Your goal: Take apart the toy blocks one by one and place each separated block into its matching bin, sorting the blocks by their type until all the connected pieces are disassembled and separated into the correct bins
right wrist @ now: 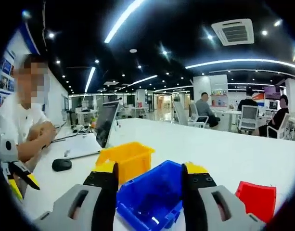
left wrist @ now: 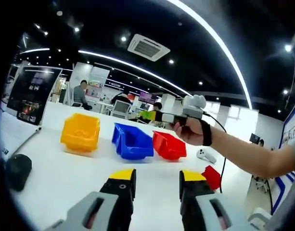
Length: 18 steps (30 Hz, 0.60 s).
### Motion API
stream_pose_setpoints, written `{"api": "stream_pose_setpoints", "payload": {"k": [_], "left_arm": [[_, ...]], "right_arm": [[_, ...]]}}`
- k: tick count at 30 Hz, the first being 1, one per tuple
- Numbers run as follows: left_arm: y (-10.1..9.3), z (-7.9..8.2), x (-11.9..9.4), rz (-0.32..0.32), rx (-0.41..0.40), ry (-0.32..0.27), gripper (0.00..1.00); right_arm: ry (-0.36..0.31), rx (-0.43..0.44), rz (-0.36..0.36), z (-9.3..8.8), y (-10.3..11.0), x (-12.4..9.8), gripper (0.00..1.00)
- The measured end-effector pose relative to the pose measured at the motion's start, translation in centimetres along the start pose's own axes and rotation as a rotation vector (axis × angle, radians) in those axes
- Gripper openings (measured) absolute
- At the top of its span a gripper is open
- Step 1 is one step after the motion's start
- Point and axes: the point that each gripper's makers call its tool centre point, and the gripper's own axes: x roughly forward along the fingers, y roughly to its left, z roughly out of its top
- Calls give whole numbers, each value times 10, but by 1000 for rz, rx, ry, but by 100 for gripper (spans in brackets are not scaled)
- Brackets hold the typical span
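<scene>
Yellow-tipped, both the left hand-held gripper [left wrist: 157, 180] and right hand-held gripper [right wrist: 149, 175] hang released and empty. The blue bin [left wrist: 133, 141] sits on the white counter [left wrist: 56, 173] between the yellow bin [left wrist: 81, 132] and red bin [left wrist: 169, 145]. Nearer than the blue bin lies a red block [left wrist: 212, 176]; best to approach it slowly and grip squarely.

Yellow bin [left wrist: 81, 132], blue bin [left wrist: 132, 141], red bin [left wrist: 169, 145] — white table [left wrist: 60, 178]
</scene>
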Motion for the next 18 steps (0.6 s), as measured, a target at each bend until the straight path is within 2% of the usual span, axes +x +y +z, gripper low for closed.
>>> {"api": "stream_pose_setpoints", "payload": {"k": [3,4,5,8,10,13,15,16,18], "left_arm": [[-7,-3,4,-15,-4,2,37],[-10,-3,5,-23,-7,-2,37],[-14,-4,6,-29,-7,-3,37],[-25,-10,13,-56,1,6,37],[-32,-16,19,-76,2,28,37],[-48,-26,33,-121,-1,44,37],[-65,-33,42,-160,-1,56,37],[-68,-34,44,-167,-1,60,37],[-105,-52,58,-251,-8,110,37]], "right_arm": [[-32,4,32,11,13,-26,50],[-49,13,35,15,17,-41,48],[-88,9,49,23,22,-53,48],[-80,-47,83,20,37,-97,46],[-63,-80,99,14,39,-115,44],[-4,-148,72,-13,32,-163,42],[23,-134,74,-29,24,-187,42],[30,-130,79,-33,23,-190,42],[150,-135,175,-72,25,-225,42]]}}
